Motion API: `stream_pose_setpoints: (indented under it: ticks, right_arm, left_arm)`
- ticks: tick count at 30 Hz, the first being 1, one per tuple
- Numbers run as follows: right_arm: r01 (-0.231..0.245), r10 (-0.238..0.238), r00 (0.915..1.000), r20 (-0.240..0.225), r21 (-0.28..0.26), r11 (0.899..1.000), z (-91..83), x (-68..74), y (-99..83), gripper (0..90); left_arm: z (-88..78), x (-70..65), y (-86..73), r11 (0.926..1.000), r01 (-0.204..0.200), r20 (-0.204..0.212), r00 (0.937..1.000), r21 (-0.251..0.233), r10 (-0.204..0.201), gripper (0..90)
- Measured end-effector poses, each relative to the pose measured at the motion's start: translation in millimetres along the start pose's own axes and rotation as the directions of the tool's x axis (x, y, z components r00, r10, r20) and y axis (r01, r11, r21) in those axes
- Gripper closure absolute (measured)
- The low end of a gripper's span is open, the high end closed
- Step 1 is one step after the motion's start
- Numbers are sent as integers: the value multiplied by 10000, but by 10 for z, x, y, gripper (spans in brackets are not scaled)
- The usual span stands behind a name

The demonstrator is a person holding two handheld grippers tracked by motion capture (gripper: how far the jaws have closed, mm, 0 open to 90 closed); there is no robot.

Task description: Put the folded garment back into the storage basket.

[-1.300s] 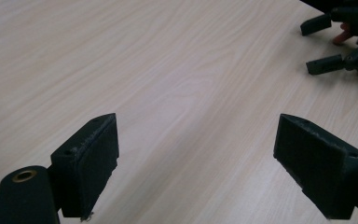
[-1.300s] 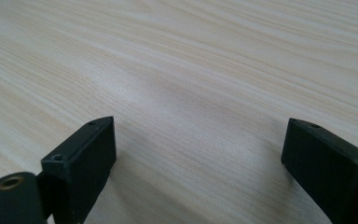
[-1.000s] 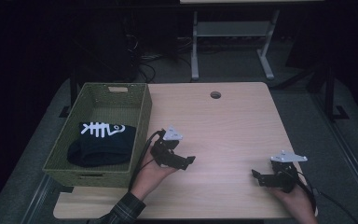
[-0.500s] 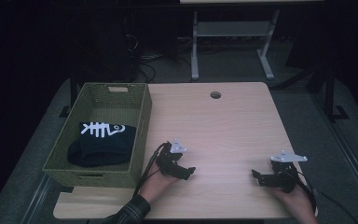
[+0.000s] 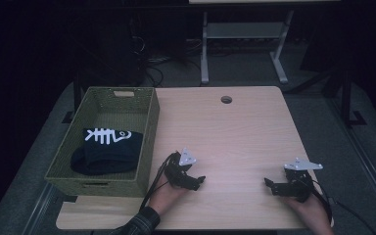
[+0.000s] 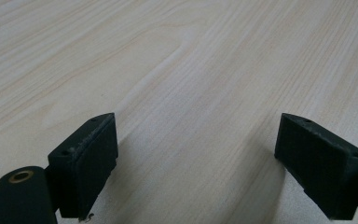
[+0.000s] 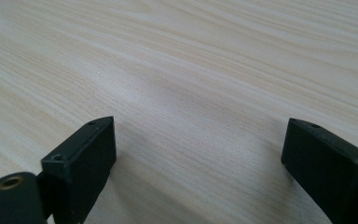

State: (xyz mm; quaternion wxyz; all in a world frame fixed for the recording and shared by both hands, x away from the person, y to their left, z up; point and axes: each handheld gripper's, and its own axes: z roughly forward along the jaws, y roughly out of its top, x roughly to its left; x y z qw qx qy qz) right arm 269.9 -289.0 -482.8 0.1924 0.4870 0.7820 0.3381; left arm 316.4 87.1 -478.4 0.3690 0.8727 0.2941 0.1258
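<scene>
My left gripper rests low on the light wooden table, just right of a green woven basket; its jaws stand wide apart over bare wood in the left gripper view. Inside the basket lies a dark folded garment with a white fishbone print. My right gripper sits near the table's front right, open, with nothing between its fingers but wood grain.
A round cable hole is at the table's far edge. Behind the table stands a grey metal frame on a dark floor with cables. The table's front edge lies close below both hands.
My left gripper has drawn back toward the front edge and lowered to the table, away from the basket side. The right gripper has stayed put.
</scene>
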Motion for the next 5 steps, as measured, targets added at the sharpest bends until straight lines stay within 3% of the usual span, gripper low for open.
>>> stream_pose_setpoints:
  ticks: [5]
  right_arm:
    - [-3, 3, 10000, 1, 1, 10000, 0, 0, 0, 96]
  left_arm:
    - [2, -1, -1, 10000, 15, -14, 10000, -20, -15, 127]
